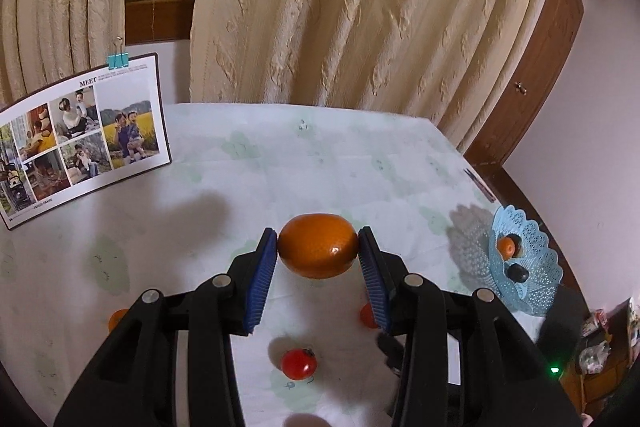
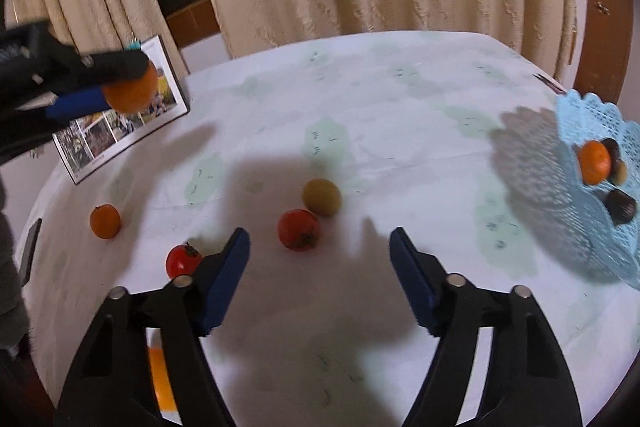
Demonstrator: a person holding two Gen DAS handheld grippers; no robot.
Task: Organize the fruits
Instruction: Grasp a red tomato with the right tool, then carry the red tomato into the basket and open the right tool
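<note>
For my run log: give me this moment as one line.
left gripper: shut on orange, lifted | right gripper: open, empty | blue basket: partly filled

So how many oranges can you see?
3, maybe more hidden: one orange held in the left claw, one small orange on the table, one orange in the blue basket.

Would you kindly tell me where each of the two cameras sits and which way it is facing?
Left wrist: rides the left gripper, facing the curtain; its fingers clamp an orange above the table.
Right wrist: rides the right gripper, open, over a red tomato and a yellowish fruit.
Shared: the held orange, the photo board and the blue basket.
</note>
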